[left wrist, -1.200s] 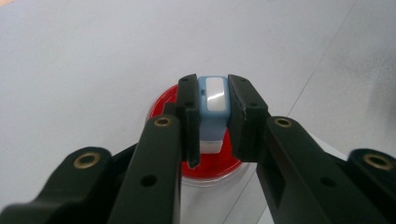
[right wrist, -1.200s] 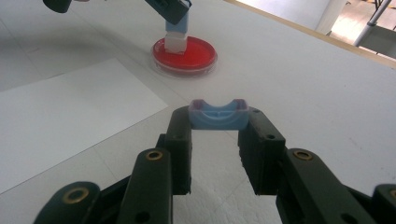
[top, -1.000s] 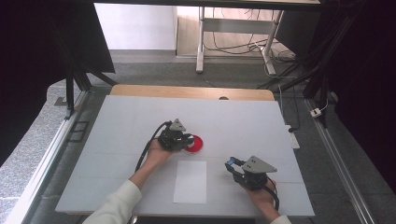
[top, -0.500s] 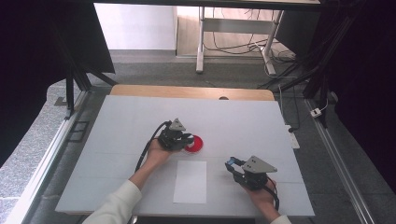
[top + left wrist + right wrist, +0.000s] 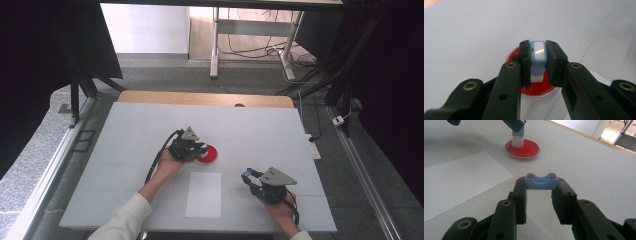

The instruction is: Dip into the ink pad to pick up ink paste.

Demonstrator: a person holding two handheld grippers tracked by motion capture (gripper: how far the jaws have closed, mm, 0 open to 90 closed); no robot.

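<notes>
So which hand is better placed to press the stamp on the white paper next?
Left, probably. The left gripper already holds the blue stamp on the red ink pad, beside the white paper. The right gripper holds only the blue cap.

Black jaws with brass rivets, grey plates, white sleeve (image 5: 122, 219)

Dish (image 5: 208, 154): on the desk (image 5: 125, 130), mid-desk, just behind the paper sheet (image 5: 204, 194).
Stamp (image 5: 537, 58): upright on the dish, within the left gripper (image 5: 196, 150).
Cap (image 5: 541, 181): in the right gripper (image 5: 248, 177) (right of the sheet).
</notes>
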